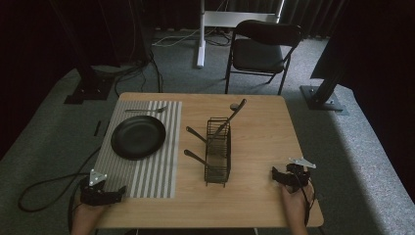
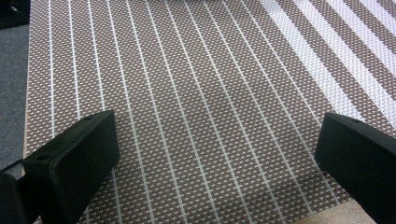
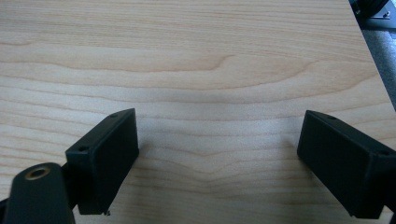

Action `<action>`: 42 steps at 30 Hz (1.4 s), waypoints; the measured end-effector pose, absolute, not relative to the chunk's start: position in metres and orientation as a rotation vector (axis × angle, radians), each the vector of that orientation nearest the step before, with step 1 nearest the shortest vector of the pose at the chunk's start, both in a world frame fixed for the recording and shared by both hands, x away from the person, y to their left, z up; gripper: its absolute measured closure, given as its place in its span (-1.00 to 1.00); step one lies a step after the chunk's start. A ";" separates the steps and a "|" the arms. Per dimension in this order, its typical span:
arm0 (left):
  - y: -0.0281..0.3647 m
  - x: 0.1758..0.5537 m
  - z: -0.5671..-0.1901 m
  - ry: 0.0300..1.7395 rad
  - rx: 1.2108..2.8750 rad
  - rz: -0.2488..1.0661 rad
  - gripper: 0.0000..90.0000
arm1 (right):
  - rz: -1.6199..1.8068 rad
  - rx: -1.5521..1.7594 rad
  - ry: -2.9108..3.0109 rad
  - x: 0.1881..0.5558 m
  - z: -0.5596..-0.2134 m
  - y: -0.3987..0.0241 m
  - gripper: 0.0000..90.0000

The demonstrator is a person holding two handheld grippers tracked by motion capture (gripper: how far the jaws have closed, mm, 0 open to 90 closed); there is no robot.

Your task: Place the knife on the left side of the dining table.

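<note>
My left gripper [image 1: 119,192] rests at the near left corner of the table, over the front edge of a striped placemat [image 1: 156,171]. In the left gripper view its jaws [image 2: 217,140] stand wide open above the mat's weave with nothing between them. My right gripper [image 1: 275,176] sits near the front right of the table, pointing left. Its jaws [image 3: 219,144] are also open, over bare wood. A black plate [image 1: 138,137] lies on the mat, with a piece of cutlery [image 1: 146,110] behind it. A black wire rack [image 1: 218,152] in the middle holds dark-handled utensils [image 1: 195,133].
The wooden table [image 1: 259,147] has bare wood between the rack and the right gripper. One long utensil [image 1: 236,112] leans out of the rack's far end. A black folding chair [image 1: 262,49] stands beyond the table. Cables trail on the floor at left.
</note>
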State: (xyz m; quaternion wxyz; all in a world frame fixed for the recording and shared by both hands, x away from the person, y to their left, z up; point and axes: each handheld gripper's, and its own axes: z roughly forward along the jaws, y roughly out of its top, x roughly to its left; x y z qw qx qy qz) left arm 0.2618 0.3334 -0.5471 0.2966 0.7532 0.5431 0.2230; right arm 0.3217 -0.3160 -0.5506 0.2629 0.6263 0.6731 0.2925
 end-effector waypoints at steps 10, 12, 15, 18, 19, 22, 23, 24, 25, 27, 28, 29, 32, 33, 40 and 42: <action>0.333 0.262 -0.547 1.445 2.003 0.592 -1.00 | 0.790 1.694 1.820 0.322 -0.551 -0.316 -0.74; 0.333 0.262 -0.547 1.445 2.003 0.592 -1.00 | 0.791 1.694 1.820 0.322 -0.551 -0.316 -0.75; 0.334 0.262 -0.547 1.444 2.004 0.592 -1.00 | 0.790 1.696 1.819 0.322 -0.551 -0.316 -0.75; 0.334 0.262 -0.547 1.443 2.005 0.590 -1.00 | 0.790 1.696 1.819 0.322 -0.551 -0.316 -0.75; 0.334 0.262 -0.547 1.444 2.007 0.590 -1.00 | 0.790 1.696 1.819 0.322 -0.551 -0.316 -0.75; 0.334 0.262 -0.546 1.444 2.011 0.589 -1.00 | 0.790 1.695 1.819 0.322 -0.551 -0.316 -0.75; 0.333 0.263 -0.546 1.447 2.015 0.586 -1.00 | 0.790 1.696 1.819 0.322 -0.551 -0.316 -0.75; 0.333 0.263 -0.546 1.447 2.015 0.586 -1.00 | 0.790 1.696 1.819 0.322 -0.551 -0.316 -0.75; 0.333 0.263 -0.546 1.445 2.018 0.585 -1.00 | 0.790 1.696 1.819 0.322 -0.551 -0.316 -0.75; 0.334 0.264 -0.545 1.443 2.024 0.581 -1.00 | 0.790 1.696 1.819 0.322 -0.551 -0.316 -0.75; 0.334 0.264 -0.545 1.444 2.026 0.579 -1.00 | 0.790 1.696 1.819 0.322 -0.551 -0.316 -0.75; 0.334 0.264 -0.545 1.443 2.027 0.576 -1.00 | 0.790 1.696 1.819 0.322 -0.551 -0.316 -0.75; 0.334 0.264 -0.545 1.440 2.030 0.570 -1.00 | 0.790 1.696 1.819 0.322 -0.551 -0.316 -0.75; 0.334 0.264 -0.544 1.438 2.035 0.567 -1.00 | 0.790 1.696 1.819 0.322 -0.551 -0.316 -0.75; 0.333 0.265 -0.541 1.413 2.028 0.526 -0.99 | 0.790 1.696 1.820 0.322 -0.551 -0.316 -0.75; 0.330 0.265 -0.540 1.404 2.028 0.523 -0.99 | 0.790 1.696 1.820 0.322 -0.551 -0.316 -0.75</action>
